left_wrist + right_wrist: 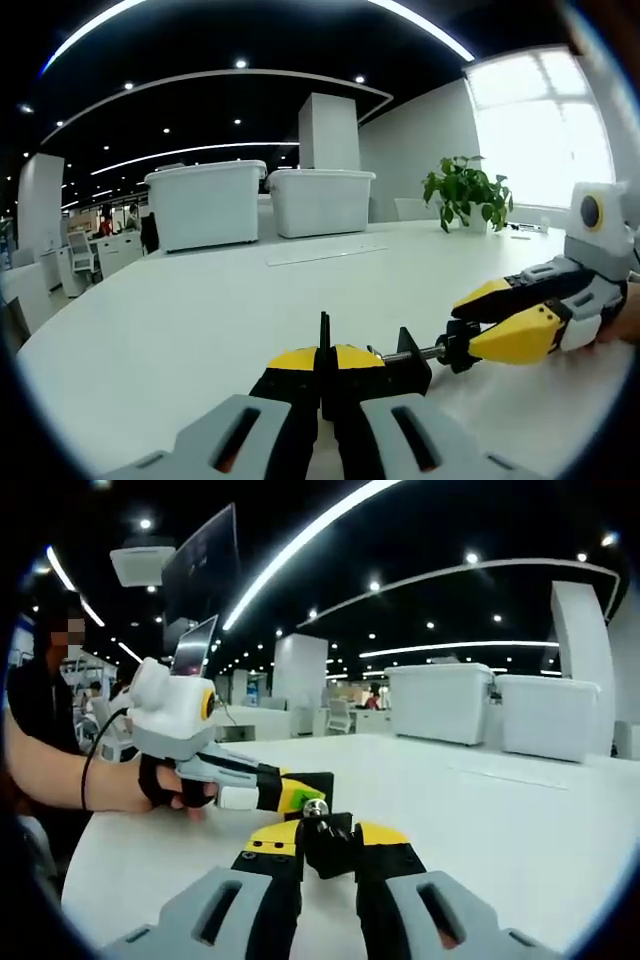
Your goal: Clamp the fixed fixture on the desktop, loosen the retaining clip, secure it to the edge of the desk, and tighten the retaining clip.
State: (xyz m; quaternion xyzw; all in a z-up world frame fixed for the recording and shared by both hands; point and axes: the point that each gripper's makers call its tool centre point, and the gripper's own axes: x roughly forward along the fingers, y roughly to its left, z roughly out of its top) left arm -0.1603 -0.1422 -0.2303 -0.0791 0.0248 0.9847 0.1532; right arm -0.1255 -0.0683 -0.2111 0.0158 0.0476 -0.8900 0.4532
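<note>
Two grippers grip black clamp [405, 372]; screw rod steel-grey.

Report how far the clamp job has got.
Done: the left gripper is shut on the black clamp fixture, holding it over the white desk. In hand: the right gripper has closed on the screw knob, so loosening seems underway. Left: opening the clip, seating it on the desk edge and tightening.
</note>
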